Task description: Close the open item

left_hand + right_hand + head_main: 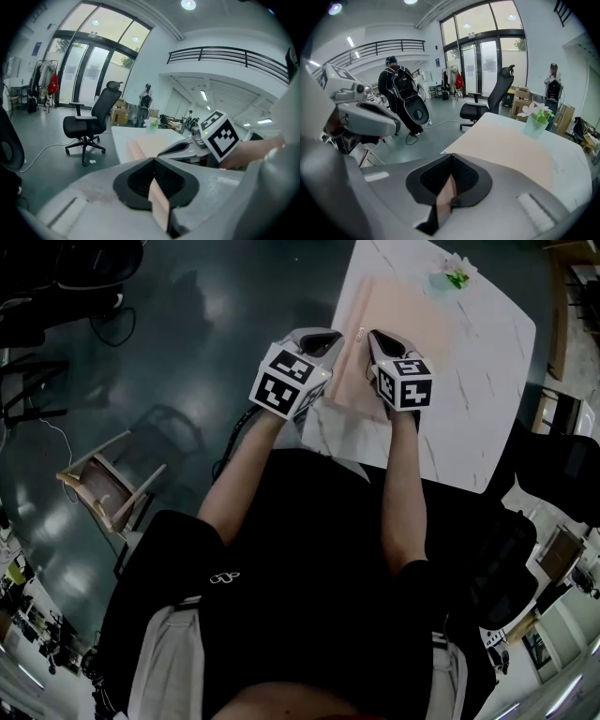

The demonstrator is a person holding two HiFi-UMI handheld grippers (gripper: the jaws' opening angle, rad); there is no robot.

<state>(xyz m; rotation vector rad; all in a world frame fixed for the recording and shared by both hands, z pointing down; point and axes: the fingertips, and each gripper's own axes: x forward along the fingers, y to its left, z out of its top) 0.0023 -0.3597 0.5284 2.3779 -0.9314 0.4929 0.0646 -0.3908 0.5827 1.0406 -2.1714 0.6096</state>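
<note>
Pink folder (412, 329), near edge pinched in left tool (323, 341), right tool (380, 345)

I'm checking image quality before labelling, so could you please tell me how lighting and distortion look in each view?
Head view: dim, floor very dark, only the white table and pink cover bright. Left gripper view: fisheye bows the balcony railing, corners vignetted, ceiling lamp flares. Right gripper view: same fisheye bowing, glass doors brightly backlit, near fingers soft.
</note>
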